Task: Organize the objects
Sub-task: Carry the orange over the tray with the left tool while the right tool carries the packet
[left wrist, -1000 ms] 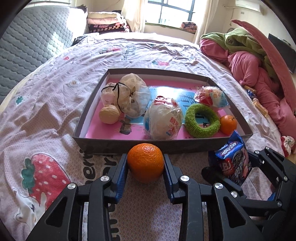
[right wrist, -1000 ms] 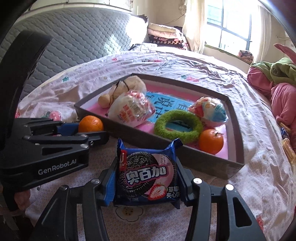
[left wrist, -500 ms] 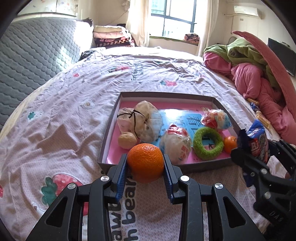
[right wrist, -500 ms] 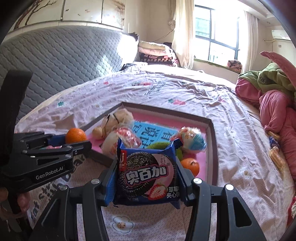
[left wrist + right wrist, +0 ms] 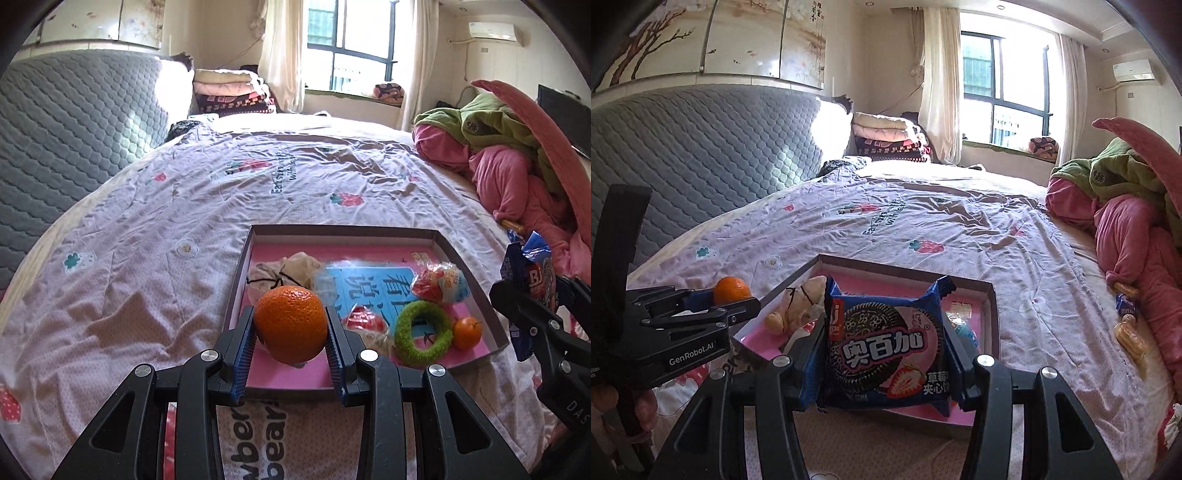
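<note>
**Both tongs loaded above the tray**

Nearest to us, the left tongs pinch an orange between their blue pads, holding it in the air over the near left part of the tray. The right tongs pinch a blue and pink cookie packet by its two side edges, its printed face turned toward the camera — it hangs above the tray's near edge.

Just beyond, we see the tray lying on the bed, a shallow box with a pink floor and a blue printed panel. Inside it, from the left wrist view, sit a green ring, a smaller orange touching the ring's right side, a red and white wrapped snack beside the ring's left, another wrapped snack farther back on the right, and a pale drawstring pouch at the back left.

To the right of the tray, near the bed's edge, a few small wrapped snacks lie on the sheet. Farther off we find a heap of pink and green bedding, the grey quilted headboard, folded blankets and the window.
</note>
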The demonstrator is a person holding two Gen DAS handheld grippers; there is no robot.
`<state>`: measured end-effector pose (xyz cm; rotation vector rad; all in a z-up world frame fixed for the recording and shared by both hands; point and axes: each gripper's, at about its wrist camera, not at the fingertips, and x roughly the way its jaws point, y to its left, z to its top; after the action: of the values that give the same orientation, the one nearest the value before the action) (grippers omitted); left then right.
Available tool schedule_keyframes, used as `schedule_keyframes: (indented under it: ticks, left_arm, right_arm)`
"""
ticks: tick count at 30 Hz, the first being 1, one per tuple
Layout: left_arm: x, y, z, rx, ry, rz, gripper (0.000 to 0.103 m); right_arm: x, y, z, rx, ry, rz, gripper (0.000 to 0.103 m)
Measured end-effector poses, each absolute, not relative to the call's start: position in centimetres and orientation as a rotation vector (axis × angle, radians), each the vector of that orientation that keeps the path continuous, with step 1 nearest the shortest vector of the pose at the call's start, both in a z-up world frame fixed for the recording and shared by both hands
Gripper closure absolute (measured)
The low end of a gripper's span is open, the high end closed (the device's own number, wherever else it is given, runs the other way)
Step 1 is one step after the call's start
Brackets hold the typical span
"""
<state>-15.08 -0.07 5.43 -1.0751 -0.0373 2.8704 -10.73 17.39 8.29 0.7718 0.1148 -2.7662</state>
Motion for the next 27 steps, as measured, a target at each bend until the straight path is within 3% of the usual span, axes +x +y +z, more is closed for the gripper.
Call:
schedule_keyframes:
  ticks: [18, 27]
  left_arm:
    - [-19.6, -0.9, 6.4, -1.072, -0.089, 2.893, 0.067]
    - [-20.9, -0.7, 3.9, -1.154, -0.069, 2.878, 0.067]
  right_arm:
    - [-15.0, 18.9, 9.1, 0.761, 0.092, -2.82, 0.049]
    - [-16.4, 18.9, 7.7, 0.817, 0.092, -2.811, 0.049]
